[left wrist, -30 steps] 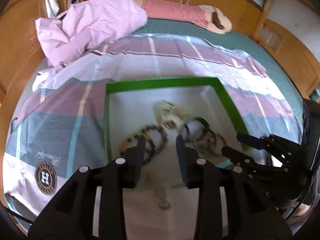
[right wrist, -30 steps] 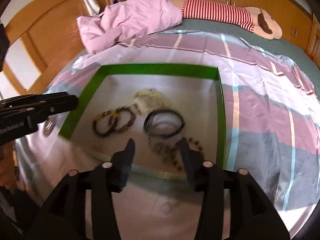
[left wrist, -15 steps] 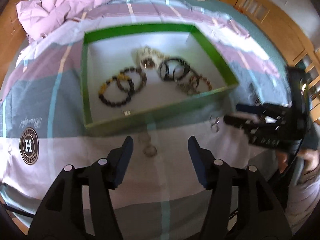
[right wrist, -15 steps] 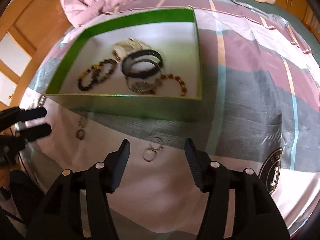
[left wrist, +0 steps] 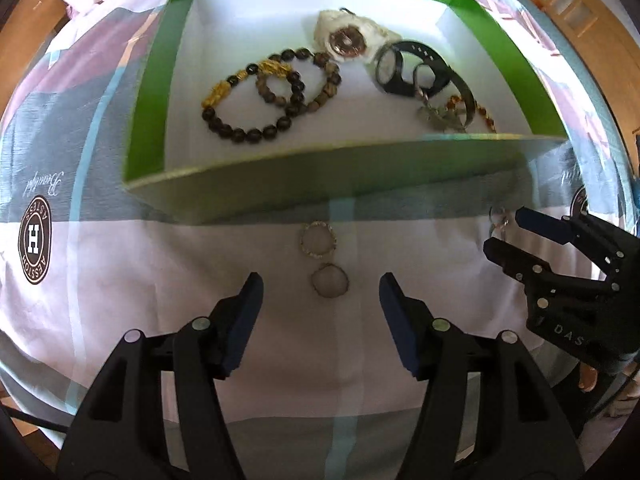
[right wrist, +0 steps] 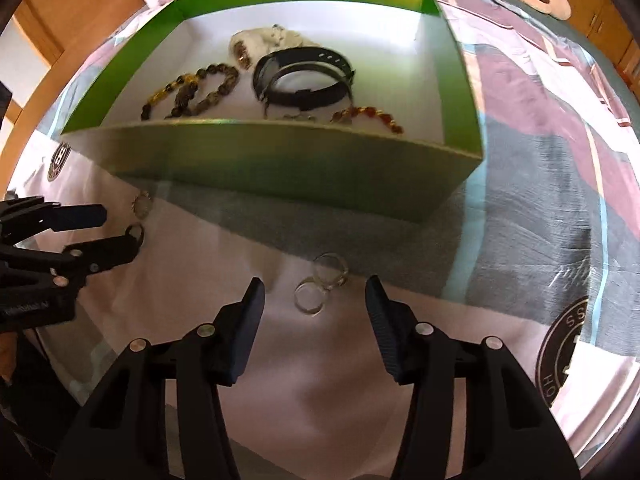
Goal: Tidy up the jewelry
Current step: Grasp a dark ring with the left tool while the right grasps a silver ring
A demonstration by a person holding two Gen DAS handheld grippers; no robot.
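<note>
The left gripper (left wrist: 320, 292) is opening over two rings (left wrist: 324, 256) on the bedsheet (left wrist: 160, 280); the right gripper (right wrist: 314, 294), empty, is closing above another pair (right wrist: 320, 284).

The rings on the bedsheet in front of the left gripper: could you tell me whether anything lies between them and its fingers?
Nothing visible does. The two rings lie on bare sheet ahead of the opening left gripper.

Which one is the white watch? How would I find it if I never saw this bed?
Look for the green box sitting on the striped bedsheet. Inside it, at the far side, lies the white watch, beside the black watch. It is the only pale thing there; the bead bracelets are dark.
</note>
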